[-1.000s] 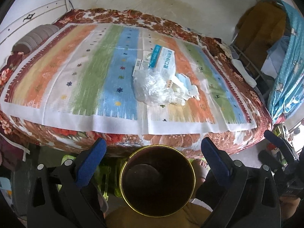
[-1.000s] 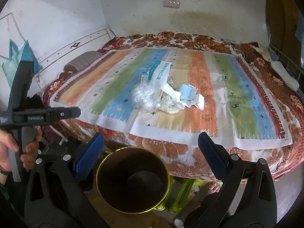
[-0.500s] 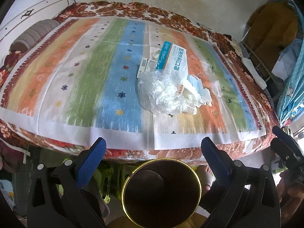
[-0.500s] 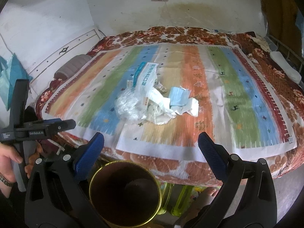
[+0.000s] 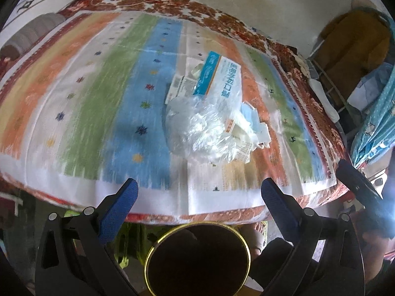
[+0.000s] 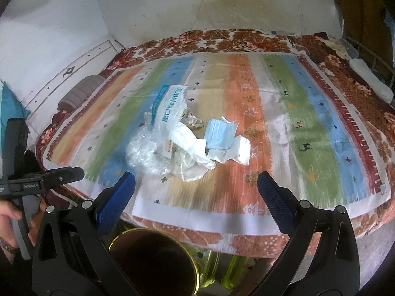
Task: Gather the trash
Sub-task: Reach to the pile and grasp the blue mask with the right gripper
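Trash (image 6: 182, 138) heaped mid-bed (image 6: 321, 135), bin (image 5: 197, 259) below edge. Left gripper (image 5: 198, 192), right gripper (image 6: 196, 185): jaws wide, empty. Risk: loose, slippery plastic slips from grasp; small scraps left behind or falling beside bin.

Right tongs (image 6: 196, 190) gaping, trash pile (image 6: 187, 140) on bed (image 6: 308, 123) ahead.

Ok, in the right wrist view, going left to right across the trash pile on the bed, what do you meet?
Crumpled clear plastic → white-and-blue printed packet → blue face mask → white paper scrap.
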`<state>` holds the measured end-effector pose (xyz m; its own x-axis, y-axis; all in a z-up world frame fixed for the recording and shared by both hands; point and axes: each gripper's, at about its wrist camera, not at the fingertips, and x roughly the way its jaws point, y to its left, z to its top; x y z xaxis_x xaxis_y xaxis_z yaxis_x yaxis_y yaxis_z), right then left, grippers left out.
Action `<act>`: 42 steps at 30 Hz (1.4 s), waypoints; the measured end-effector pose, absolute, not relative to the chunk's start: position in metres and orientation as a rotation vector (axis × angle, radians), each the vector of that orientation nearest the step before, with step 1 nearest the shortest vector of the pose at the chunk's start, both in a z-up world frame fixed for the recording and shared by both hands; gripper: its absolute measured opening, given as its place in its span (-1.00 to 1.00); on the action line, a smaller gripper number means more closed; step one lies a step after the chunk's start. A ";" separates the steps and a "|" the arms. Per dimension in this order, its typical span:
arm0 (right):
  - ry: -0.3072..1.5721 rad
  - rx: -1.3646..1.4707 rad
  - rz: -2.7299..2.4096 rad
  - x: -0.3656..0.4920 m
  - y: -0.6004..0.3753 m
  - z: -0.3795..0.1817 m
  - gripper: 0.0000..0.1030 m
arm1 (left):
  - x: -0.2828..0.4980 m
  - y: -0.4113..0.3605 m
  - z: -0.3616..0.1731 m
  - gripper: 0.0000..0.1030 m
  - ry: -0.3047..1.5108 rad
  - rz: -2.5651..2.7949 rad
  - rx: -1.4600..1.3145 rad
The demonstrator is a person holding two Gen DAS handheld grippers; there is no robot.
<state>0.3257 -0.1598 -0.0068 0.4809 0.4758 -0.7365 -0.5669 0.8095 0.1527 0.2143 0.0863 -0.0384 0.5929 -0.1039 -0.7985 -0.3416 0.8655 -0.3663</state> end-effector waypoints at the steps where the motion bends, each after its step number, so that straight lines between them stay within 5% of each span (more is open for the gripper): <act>1: 0.861 -0.119 0.635 0.330 -0.158 -0.008 0.83 | 0.219 0.086 -0.039 0.87 0.934 0.143 -0.518; 17: 0.953 -0.052 0.604 0.424 -0.157 -0.050 0.83 | 0.259 0.095 -0.069 0.74 0.959 0.123 -0.516; 42: 1.098 -0.082 0.681 0.508 -0.099 -0.126 0.56 | 0.282 0.101 -0.102 0.55 0.931 0.122 -0.586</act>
